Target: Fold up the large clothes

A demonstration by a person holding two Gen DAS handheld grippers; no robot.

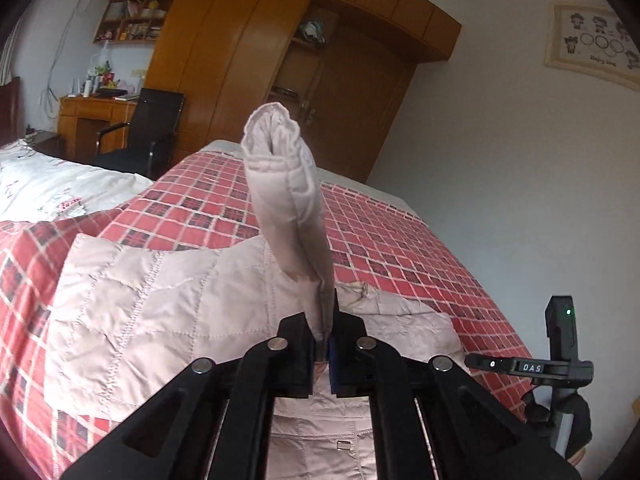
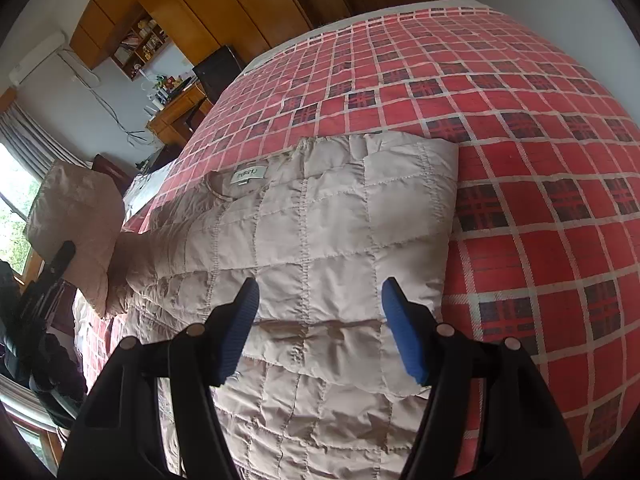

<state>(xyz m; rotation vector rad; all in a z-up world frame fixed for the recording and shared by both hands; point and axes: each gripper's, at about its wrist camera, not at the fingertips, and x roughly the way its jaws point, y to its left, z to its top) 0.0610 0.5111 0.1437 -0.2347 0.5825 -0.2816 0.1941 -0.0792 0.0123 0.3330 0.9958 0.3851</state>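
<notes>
With left gripper [image 1: 325, 334] clenched on the sleeve [image 1: 288, 200], best laid flat across the jacket [image 2: 320, 232], right gripper [image 2: 320, 328] released above.

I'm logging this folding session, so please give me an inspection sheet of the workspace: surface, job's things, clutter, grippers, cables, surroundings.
Surface: bed with red plaid bedspread, mostly bare around the garment.
Job's things: beige quilted jacket lying flat, collar label up; one sleeve lifted upright.
Clutter: white printed bedding at the bed's far side.
Grippers: left gripper shut on the sleeve; right gripper open, over the jacket, holding nothing.
Cables: white cords hanging down the wall near the desk.
Surroundings: wooden wardrobe, desk with small items, black chair, framed picture, window.
</notes>
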